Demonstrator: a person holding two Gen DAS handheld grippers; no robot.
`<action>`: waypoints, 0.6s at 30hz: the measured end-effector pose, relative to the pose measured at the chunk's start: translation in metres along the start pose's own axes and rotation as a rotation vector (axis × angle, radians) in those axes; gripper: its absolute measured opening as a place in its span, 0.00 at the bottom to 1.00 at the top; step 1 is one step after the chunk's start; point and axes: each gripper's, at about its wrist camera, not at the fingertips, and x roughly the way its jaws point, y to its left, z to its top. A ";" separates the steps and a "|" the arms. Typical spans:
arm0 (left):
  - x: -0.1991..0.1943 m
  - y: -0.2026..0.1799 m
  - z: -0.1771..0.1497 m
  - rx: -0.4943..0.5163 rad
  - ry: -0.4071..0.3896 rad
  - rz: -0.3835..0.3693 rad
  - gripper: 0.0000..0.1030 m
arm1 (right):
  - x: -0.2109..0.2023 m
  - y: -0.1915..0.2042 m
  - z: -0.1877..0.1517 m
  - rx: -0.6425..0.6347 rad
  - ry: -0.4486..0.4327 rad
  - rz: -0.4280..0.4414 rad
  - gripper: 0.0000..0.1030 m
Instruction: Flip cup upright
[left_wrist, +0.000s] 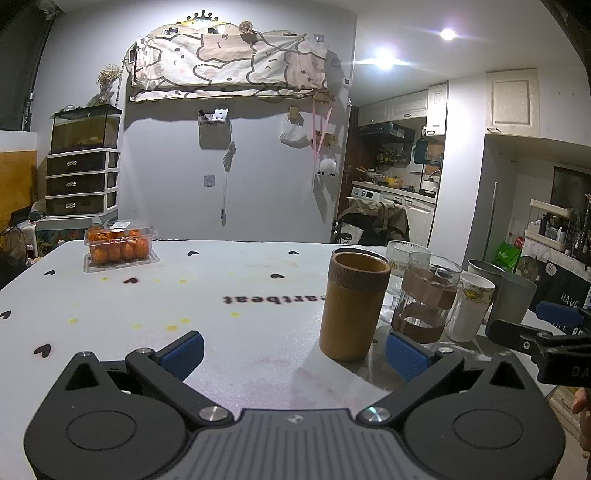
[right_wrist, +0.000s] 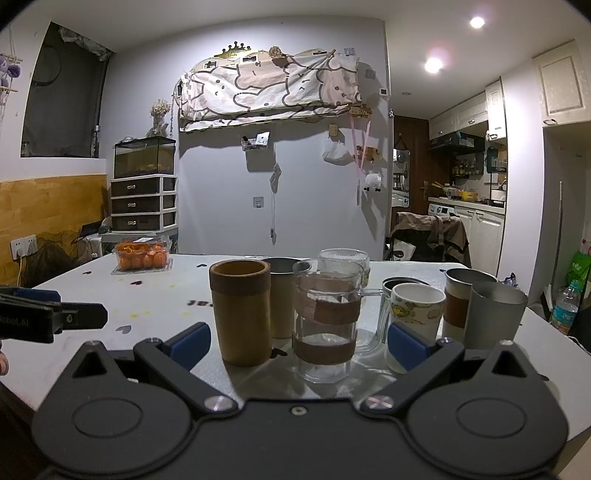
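Note:
A tan bamboo cup (left_wrist: 352, 306) with a brown band stands upright, mouth up, on the white table (left_wrist: 147, 302); it also shows in the right wrist view (right_wrist: 242, 312). My left gripper (left_wrist: 293, 354) is open and empty, a little short of the cup, which stands toward its right finger. My right gripper (right_wrist: 299, 347) is open and empty, with the bamboo cup and a clear glass mug (right_wrist: 327, 325) just beyond its fingers. Each gripper's tip shows at the edge of the other's view.
Several upright cups cluster beside the bamboo cup: a white printed mug (right_wrist: 415, 319), grey metal cups (right_wrist: 493, 315), a ribbed glass (right_wrist: 343, 264). A plastic box of oranges (left_wrist: 120, 245) sits at the table's far left. The table's right edge lies just past the cups.

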 end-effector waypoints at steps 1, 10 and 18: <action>0.000 -0.001 -0.001 0.000 0.000 0.000 1.00 | 0.001 -0.002 0.002 -0.002 0.000 0.001 1.00; 0.000 -0.002 -0.001 0.000 0.000 -0.003 1.00 | 0.000 -0.002 0.002 -0.001 -0.001 0.002 1.00; 0.000 -0.001 -0.001 -0.001 0.000 -0.003 1.00 | 0.001 -0.001 0.003 0.000 0.001 0.002 1.00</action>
